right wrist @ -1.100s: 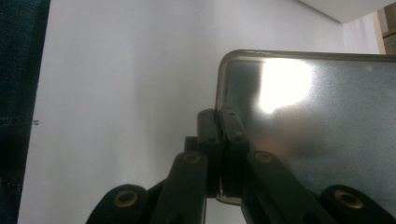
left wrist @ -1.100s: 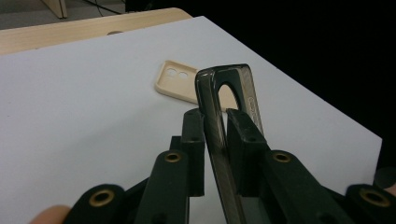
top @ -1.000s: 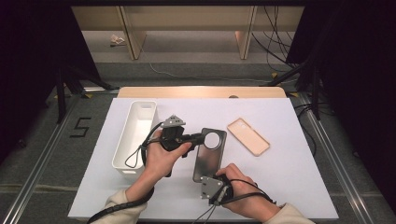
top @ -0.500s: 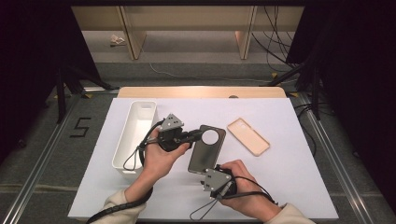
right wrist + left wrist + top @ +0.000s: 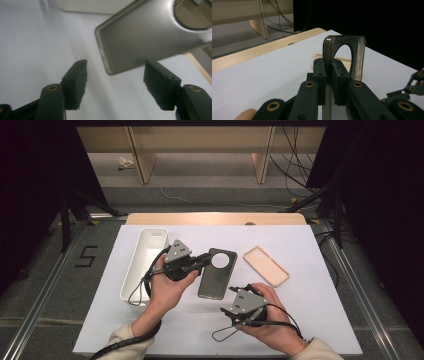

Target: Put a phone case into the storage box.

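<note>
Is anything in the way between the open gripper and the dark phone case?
Nothing visible. The right gripper has open jaws just short of the dark phone case, with bare white table between them. The left gripper holds the case.

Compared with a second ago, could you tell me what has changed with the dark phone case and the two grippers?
The right gripper let go of the dark phone case: its jaws have just been opening and it drew back from the case's near end. The left gripper stays clamped on the case's top edge. The beige case and white bin are unmoved.
</note>
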Demonstrator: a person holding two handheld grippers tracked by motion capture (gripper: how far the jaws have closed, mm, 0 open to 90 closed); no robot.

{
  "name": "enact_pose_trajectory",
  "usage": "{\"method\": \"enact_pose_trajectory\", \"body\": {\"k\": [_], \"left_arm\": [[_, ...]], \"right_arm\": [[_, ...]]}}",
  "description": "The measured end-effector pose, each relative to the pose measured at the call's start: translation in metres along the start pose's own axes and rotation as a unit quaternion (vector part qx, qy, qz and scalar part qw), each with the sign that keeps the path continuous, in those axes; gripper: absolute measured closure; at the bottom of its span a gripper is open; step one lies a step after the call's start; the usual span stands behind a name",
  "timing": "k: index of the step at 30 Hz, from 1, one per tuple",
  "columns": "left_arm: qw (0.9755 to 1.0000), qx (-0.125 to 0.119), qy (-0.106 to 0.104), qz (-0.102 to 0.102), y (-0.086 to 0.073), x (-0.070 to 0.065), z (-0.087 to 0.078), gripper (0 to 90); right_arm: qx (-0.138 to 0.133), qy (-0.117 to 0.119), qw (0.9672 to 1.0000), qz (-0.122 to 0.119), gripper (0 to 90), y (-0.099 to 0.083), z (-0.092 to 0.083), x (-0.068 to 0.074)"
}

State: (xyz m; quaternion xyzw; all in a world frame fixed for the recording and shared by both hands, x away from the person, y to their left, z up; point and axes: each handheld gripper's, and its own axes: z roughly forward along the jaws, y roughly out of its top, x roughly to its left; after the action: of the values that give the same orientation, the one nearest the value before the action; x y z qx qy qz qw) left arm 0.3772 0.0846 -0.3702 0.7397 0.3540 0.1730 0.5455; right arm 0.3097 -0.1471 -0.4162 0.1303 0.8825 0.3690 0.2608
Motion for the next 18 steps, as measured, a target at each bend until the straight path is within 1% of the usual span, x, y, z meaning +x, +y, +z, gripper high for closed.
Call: {"method": "enact_pose_trajectory", "body": {"k": [3, 8, 12, 15, 18], "left_arm": [[1.0000, -0.003, 0.005, -0.003, 0.000, 0.002, -0.002, 82.9], [0.9999, -0.005, 0.012, -0.002, -0.001, 0.005, -0.003, 82.9], [0.9998, -0.008, 0.015, -0.003, 0.000, 0.007, -0.005, 82.8], [0.9998, -0.011, 0.018, -0.002, 0.001, 0.009, -0.007, 82.8], [0.9997, -0.013, 0.020, -0.002, 0.002, 0.011, -0.008, 82.8]], "right_arm": [[-0.008, -0.008, 0.9997, 0.020, 33.3, -0.004, -0.004, -0.007], [-0.022, -0.008, 0.9979, 0.060, 28.8, -0.012, -0.007, -0.015], [-0.037, -0.004, 0.9954, 0.089, 26.1, -0.016, -0.010, -0.019], [-0.045, -0.004, 0.9940, 0.100, 25.0, -0.019, -0.012, -0.023], [-0.056, -0.004, 0.9914, 0.118, 24.2, -0.023, -0.015, -0.027]]}}
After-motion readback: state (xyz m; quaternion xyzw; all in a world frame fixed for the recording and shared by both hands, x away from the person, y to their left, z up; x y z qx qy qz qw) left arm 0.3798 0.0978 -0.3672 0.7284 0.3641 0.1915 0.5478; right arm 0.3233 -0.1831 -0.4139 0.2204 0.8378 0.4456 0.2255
